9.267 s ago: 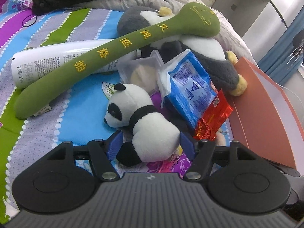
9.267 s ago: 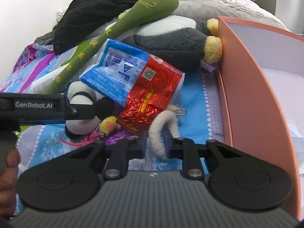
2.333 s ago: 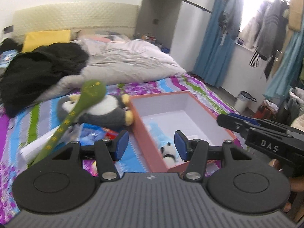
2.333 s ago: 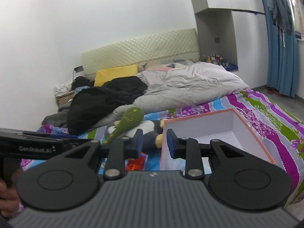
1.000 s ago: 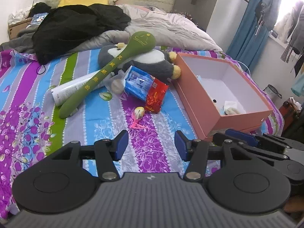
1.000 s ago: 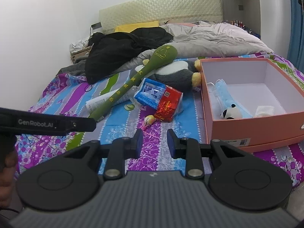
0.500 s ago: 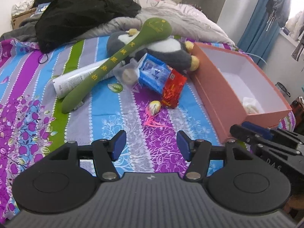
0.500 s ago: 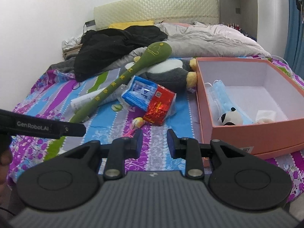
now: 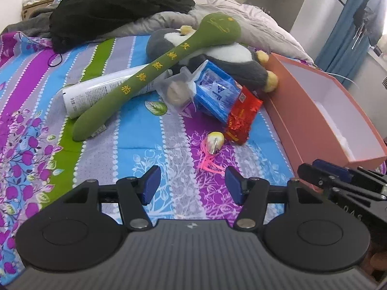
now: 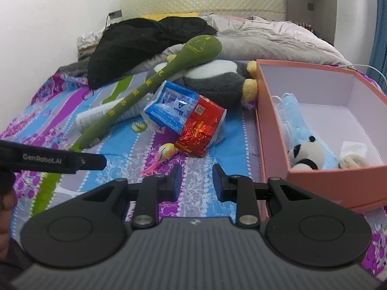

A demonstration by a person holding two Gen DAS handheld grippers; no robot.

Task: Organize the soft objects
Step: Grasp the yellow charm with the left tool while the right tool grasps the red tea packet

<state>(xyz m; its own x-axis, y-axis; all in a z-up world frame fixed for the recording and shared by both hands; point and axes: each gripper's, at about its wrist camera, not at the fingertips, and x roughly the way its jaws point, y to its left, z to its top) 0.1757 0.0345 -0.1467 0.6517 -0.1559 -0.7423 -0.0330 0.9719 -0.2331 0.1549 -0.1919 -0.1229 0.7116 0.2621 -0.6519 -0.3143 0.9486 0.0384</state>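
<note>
A long green plush stick (image 9: 167, 65) (image 10: 154, 82) leans across a grey-and-white penguin plush (image 9: 232, 58) (image 10: 217, 77) on the striped bedspread. A small yellow toy with pink tassels (image 9: 214, 142) (image 10: 167, 151) lies in front of them. The salmon box (image 9: 314, 111) (image 10: 321, 176) at the right holds a small panda plush (image 10: 303, 155), a blue mask (image 10: 295, 118) and a fuzzy white piece (image 10: 352, 160). My left gripper (image 9: 192, 182) is open above the bedspread, short of the yellow toy. My right gripper (image 10: 196, 177) is open with a narrower gap and nothing between its fingers.
A blue packet (image 9: 215, 91) (image 10: 169, 107), a red foil packet (image 9: 241, 118) (image 10: 200, 130), a clear pouch (image 9: 176, 91) and a white tube (image 9: 101, 94) lie among the toys. Black clothing (image 9: 116, 7) and a grey duvet (image 10: 278, 41) are piled behind.
Both grippers have come down and forward toward the bedspread, so the toys and box look larger. The left jaws stand slightly wider than a second ago.
</note>
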